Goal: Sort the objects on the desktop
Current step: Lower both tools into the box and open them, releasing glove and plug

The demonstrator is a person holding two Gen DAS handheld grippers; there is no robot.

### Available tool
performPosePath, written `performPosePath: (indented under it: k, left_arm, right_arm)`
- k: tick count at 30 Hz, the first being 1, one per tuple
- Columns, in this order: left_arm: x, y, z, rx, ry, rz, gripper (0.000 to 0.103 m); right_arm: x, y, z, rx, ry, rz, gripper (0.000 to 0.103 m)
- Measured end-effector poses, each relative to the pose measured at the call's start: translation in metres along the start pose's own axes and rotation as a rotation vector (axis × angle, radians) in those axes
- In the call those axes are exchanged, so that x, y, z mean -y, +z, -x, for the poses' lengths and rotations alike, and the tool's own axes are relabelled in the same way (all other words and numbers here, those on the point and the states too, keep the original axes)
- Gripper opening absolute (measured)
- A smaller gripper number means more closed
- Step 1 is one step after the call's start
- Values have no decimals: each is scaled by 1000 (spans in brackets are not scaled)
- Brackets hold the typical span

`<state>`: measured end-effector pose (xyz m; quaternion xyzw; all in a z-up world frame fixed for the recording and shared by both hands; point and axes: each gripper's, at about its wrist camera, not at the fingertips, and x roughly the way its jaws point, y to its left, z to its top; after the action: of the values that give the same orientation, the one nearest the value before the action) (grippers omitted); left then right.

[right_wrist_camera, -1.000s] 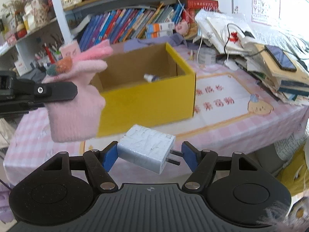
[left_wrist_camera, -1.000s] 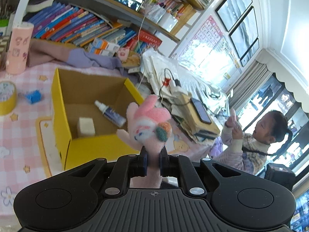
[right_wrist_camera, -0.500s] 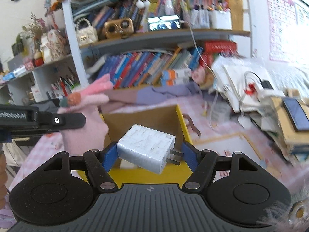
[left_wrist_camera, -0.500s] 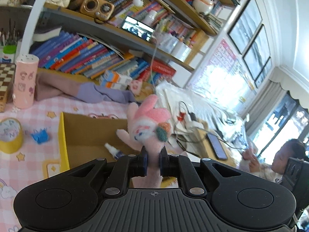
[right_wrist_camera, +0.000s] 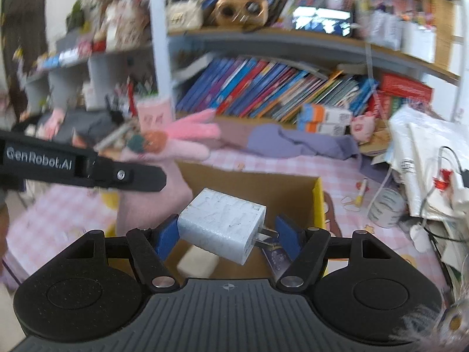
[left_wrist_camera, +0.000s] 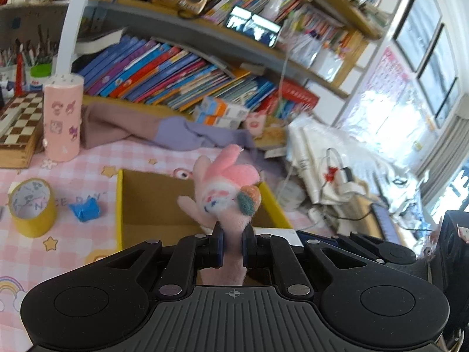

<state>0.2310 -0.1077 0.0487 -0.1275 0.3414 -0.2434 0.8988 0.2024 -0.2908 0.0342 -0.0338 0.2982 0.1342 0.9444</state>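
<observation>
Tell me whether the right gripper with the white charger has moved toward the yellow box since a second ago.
Yes. The right gripper, clamping the white charger, now sits over the yellow box opening; earlier it was short of the box's front wall.

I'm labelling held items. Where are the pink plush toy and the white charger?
pink plush toy [left_wrist_camera: 218,198]: left wrist view, on its face.
white charger [right_wrist_camera: 218,224]: right wrist view, on its top face.

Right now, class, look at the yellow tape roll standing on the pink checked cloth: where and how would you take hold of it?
Grip the yellow tape roll by its wall, one finger inside the open core and one outside, coming down from above. It stands on end with the hollow facing up, and the cloth close around it looks clear; only the blue clip lies to its right.
</observation>
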Motion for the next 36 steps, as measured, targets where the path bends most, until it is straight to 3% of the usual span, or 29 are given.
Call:
performPosePath:
  k: [13, 28, 29, 31, 34, 36]
  left_arm:
    - [-10, -15, -38, -88, 154, -13, 11]
    - [-17, -27, -59, -156, 234, -15, 13]
    - [-17, -28, -59, -155, 237, -14, 13]
    - [-17, -29, -59, -157, 239, -13, 14]
    - [-17, -29, -57, -153, 240, -10, 18]
    - [-16, -28, -56, -145, 244, -11, 20]
  right_arm:
    - [-12, -20, -66, -197, 110, 327, 69]
    - [-2, -10, -89, -290, 227, 266, 68]
    - [-2, -12, -90, -298, 239, 260, 66]
    - [0, -11, -92, -323, 290, 221, 46]
    - [4, -9, -96, -357, 314, 162, 33]
    - [3, -9, -98, -353, 286, 184, 34]
